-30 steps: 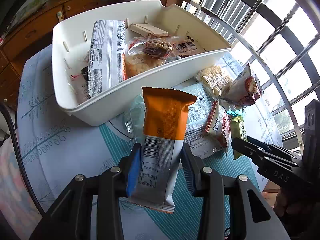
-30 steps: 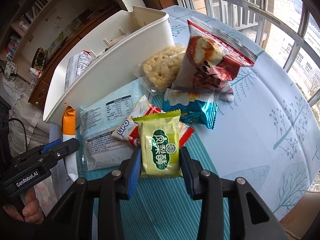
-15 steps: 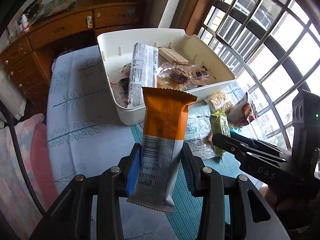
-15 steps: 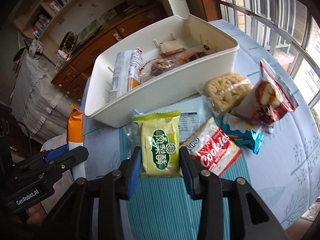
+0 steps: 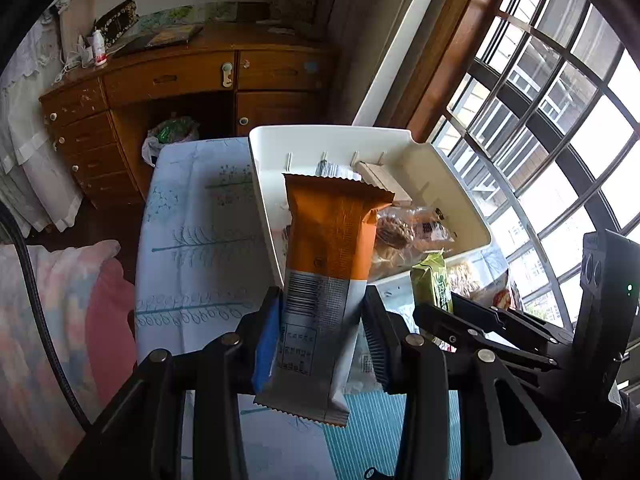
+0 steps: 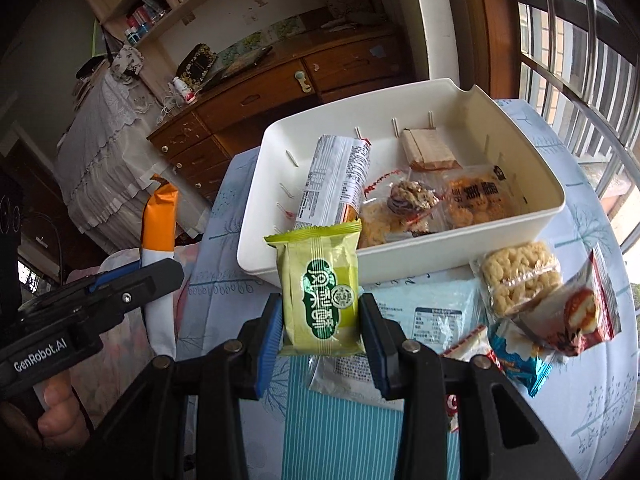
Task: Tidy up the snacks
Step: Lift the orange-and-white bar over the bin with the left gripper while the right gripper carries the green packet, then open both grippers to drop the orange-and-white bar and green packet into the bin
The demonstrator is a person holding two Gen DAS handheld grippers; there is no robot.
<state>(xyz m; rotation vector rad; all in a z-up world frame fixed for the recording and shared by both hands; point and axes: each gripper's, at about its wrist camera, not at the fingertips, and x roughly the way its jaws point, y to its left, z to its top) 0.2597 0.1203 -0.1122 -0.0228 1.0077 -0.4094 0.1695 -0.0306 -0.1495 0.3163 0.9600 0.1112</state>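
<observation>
My left gripper (image 5: 320,336) is shut on an orange and white snack bar (image 5: 328,264), held upright above the table in front of the white bin (image 5: 264,200). My right gripper (image 6: 320,332) is shut on a green pastry packet (image 6: 320,288), lifted just short of the white bin's (image 6: 460,256) near wall. Each gripper also shows at the edge of the other's view: the left gripper with the orange and white bar (image 6: 160,216), the right one with the green packet (image 5: 432,284). Inside the bin lie a long white wrapper (image 6: 336,180), a brown packet (image 6: 428,148) and clear bags of biscuits (image 6: 472,200).
Loose snacks lie on the tablecloth to the right of the bin: a puffed rice cake (image 6: 520,276), a red bag (image 6: 580,316), a blue packet (image 6: 516,360), a pale blue pouch (image 6: 432,316). A wooden dresser (image 6: 280,84) stands behind the table, window bars (image 5: 560,120) to the right.
Both grippers have risen from the table with their packets and swung toward the bin. The bin now shows from higher up, with its contents in fuller view.
</observation>
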